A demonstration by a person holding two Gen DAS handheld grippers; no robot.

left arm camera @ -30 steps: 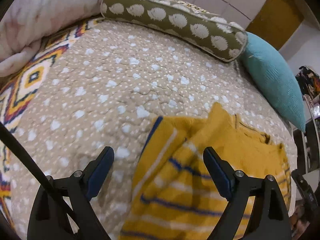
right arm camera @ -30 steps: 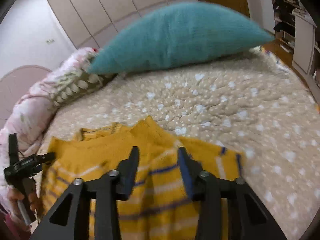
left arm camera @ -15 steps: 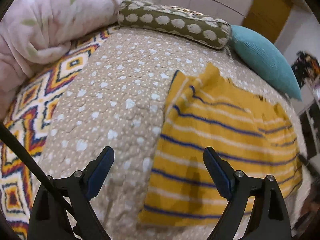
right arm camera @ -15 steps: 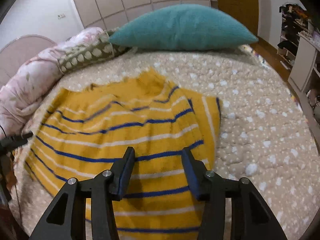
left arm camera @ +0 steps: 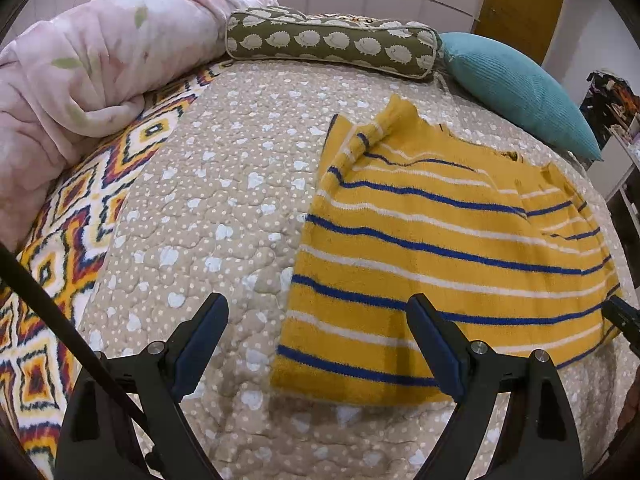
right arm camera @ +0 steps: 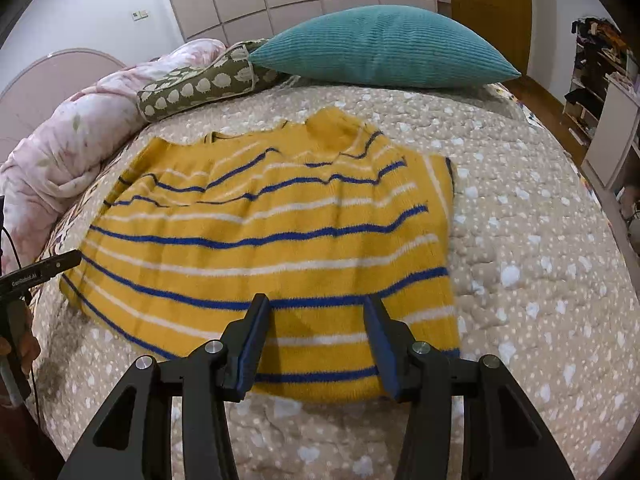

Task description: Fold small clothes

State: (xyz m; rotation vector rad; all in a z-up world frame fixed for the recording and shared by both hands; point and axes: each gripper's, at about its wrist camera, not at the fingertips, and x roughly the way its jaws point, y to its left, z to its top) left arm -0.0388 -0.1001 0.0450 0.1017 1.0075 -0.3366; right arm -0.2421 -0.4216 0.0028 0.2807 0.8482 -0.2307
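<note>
A small yellow sweater (left arm camera: 440, 240) with blue and white stripes lies flat on the beige quilted bedspread (left arm camera: 208, 184), both sleeves folded in over its body. My left gripper (left arm camera: 316, 316) hovers open above the sweater's lower left corner, jaws wide, nothing between them. In the right wrist view the same sweater (right arm camera: 272, 232) fills the middle. My right gripper (right arm camera: 316, 320) hangs over its near hem, jaws partly apart and empty, not touching the cloth. The left gripper's tip (right arm camera: 44, 270) shows at the left edge there.
A pink floral duvet (left arm camera: 80, 68) is bunched at the left. An olive bolster with a hedgehog print (left arm camera: 332, 40) and a teal cushion (left arm camera: 516, 88) lie along the head of the bed. A zigzag-patterned blanket (left arm camera: 52, 248) covers the left side. Shelves (right arm camera: 596, 92) stand right of the bed.
Both grippers have drawn back from the sweater's shoulder area toward its hem, so the whole garment now shows. The sweater lies still. Neither gripper's opening changed.
</note>
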